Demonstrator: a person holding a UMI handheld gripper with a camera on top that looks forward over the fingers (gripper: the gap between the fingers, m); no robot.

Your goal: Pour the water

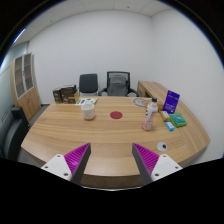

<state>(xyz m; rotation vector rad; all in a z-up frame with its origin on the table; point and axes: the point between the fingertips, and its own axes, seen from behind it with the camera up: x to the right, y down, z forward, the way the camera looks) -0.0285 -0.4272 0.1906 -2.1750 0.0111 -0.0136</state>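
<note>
The gripper point(111, 160) hangs open over the near edge of the table point(70, 135), nothing between its fingers. At about eleven o'clock from them, well beyond, stands a pale jug point(88, 108); its contents cannot be made out. Near twelve lies a small red disc point(116, 115). At one o'clock stands a bottle point(150, 115), label unreadable. Further right are a teal item point(177, 123) and a purple box point(172, 100), details too small to tell.

Pale wood table point(100, 135) — red coaster point(116, 116), purple box point(172, 100), white pitcher point(88, 108) — magenta claw point(111, 160) pads.
</note>
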